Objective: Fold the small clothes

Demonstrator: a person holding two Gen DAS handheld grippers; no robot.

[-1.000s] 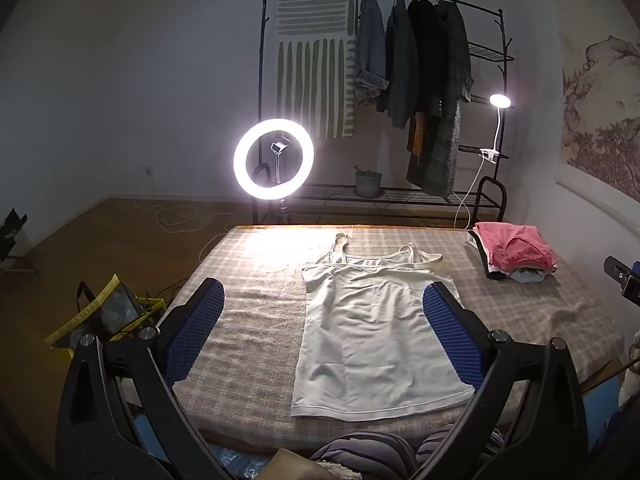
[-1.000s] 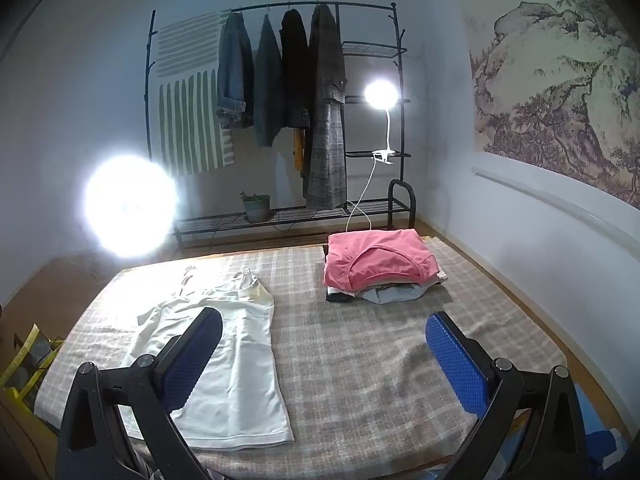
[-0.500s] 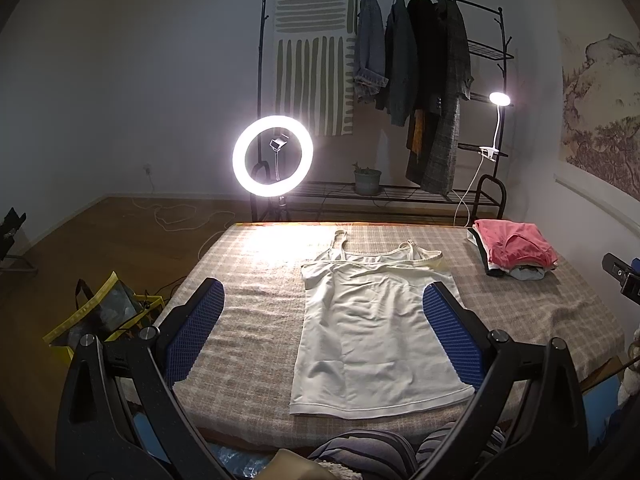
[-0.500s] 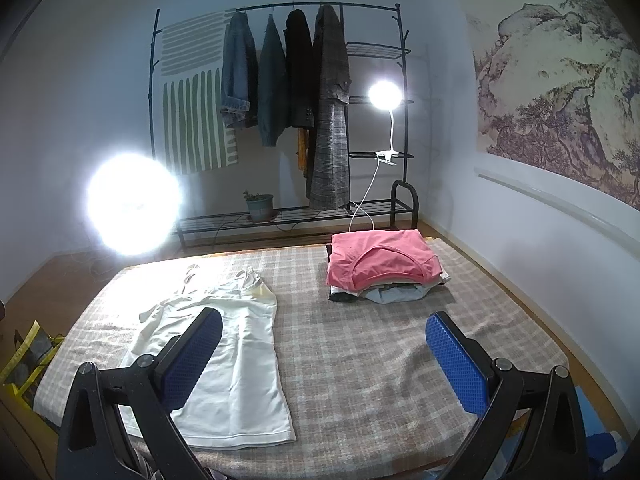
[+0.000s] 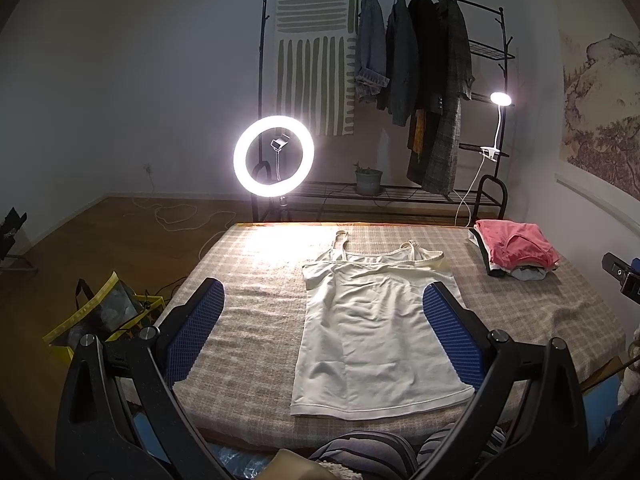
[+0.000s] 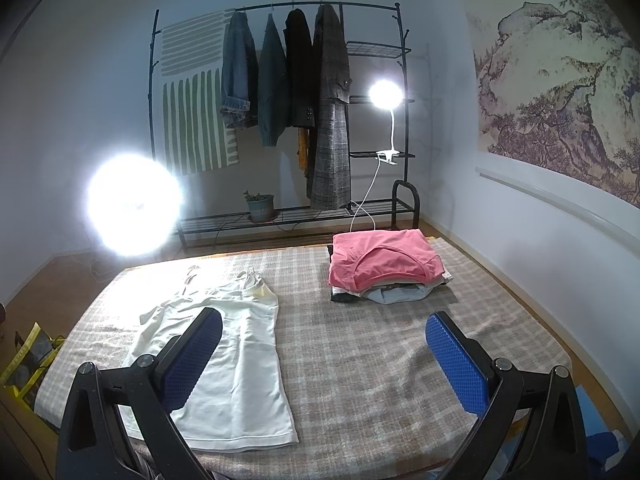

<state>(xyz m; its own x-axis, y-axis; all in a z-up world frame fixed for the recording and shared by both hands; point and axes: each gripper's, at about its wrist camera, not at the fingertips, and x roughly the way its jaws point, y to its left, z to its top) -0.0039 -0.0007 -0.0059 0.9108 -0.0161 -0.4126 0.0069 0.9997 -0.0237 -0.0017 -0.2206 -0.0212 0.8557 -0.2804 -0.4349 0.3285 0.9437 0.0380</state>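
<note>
While both tools, left (image 5: 324,336) and right (image 6: 324,364), hover spread wide and empty, the white camisole (image 5: 376,332) lies flat on the bed's (image 6: 380,360) near-left, folded pile (image 6: 384,270) far right.

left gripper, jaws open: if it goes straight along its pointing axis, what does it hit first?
Probably the white camisole lying flat on the checked bed cover. The left gripper aims between its jaws at the top's upper body. Nothing is in the way, though depth is unclear.
</note>
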